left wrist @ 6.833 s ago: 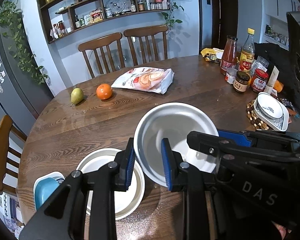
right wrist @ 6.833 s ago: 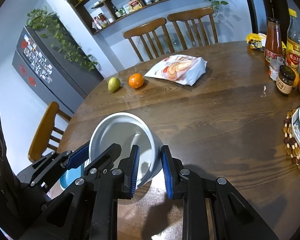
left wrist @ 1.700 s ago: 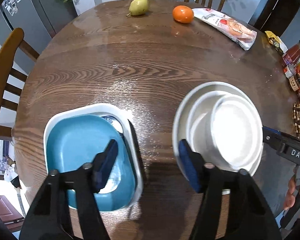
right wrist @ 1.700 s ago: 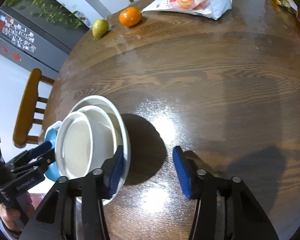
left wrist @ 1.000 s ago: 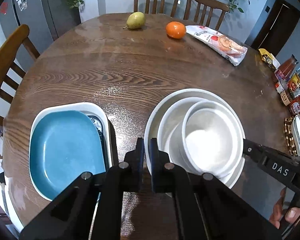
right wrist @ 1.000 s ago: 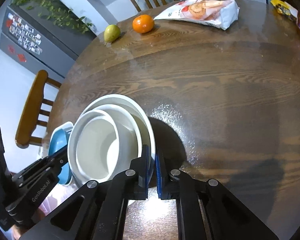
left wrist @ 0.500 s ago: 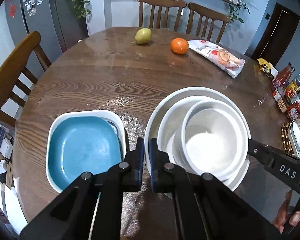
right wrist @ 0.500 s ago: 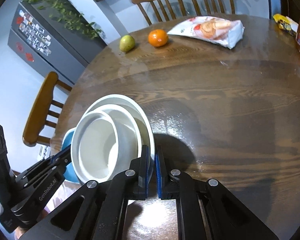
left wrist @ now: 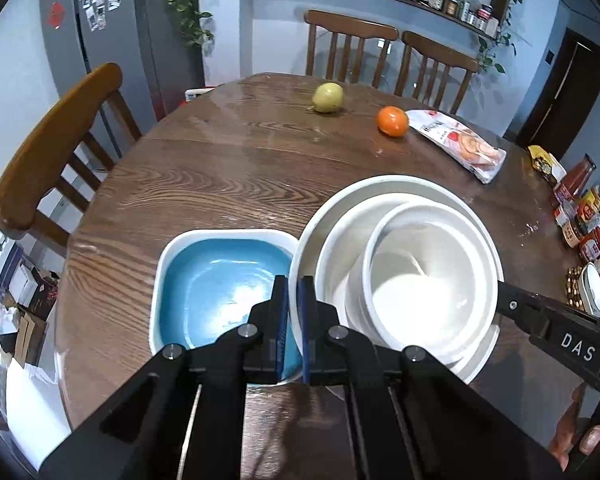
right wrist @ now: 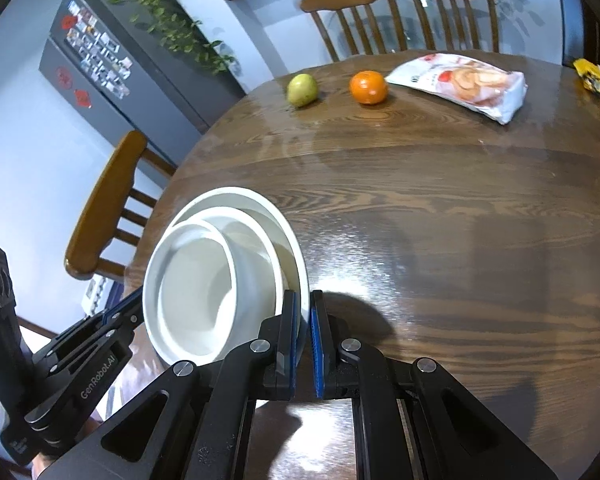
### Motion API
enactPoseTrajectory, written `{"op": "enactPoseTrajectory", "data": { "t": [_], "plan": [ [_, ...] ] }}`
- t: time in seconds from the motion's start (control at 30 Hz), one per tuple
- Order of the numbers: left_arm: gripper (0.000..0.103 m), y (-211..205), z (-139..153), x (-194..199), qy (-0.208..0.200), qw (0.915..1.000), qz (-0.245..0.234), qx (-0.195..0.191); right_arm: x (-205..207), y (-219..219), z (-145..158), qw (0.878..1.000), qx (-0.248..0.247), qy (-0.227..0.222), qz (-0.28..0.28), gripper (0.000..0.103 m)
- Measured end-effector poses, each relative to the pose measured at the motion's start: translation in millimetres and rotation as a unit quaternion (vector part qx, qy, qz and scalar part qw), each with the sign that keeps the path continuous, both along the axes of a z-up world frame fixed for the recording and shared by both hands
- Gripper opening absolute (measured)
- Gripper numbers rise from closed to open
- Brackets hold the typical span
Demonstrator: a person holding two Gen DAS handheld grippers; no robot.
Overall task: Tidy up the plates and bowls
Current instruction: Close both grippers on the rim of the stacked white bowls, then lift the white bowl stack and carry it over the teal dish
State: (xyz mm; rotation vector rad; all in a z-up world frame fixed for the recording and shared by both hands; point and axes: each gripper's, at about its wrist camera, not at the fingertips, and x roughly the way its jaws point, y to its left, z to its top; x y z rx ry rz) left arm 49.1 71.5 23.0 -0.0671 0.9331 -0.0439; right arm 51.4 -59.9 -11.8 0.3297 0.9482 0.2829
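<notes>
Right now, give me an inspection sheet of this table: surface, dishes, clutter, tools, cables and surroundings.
Surface: round dark wooden table, glossy.
Job's things: three nested white bowls; blue square plate in white square dish.
Clutter: green pear, orange, snack bag, jars and bottles at the right edge.
Tools: left tool and right tool both shut on the outermost bowl's rim, opposite sides.
Cables: nothing seen.
Surroundings: wooden chairs, grey fridge, wall shelves.
</notes>
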Motion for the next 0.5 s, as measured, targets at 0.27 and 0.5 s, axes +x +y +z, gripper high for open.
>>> {"op": "enactPoseTrajectory", "data": {
  "t": [0.27,0.5],
  "plan": [
    [0.000,34.1,2.0,-3.7,0.000,0.9997,0.026,0.001,5.4,34.2,0.8,1.000,-0.003,0.002,0.026,0.011],
    [0.000,66.4,1.1,-4.1,0.005,0.9986,0.053,0.005,17.1,66.8,-2.2,0.999,-0.003,0.005,0.053,0.011]
  ]
}}
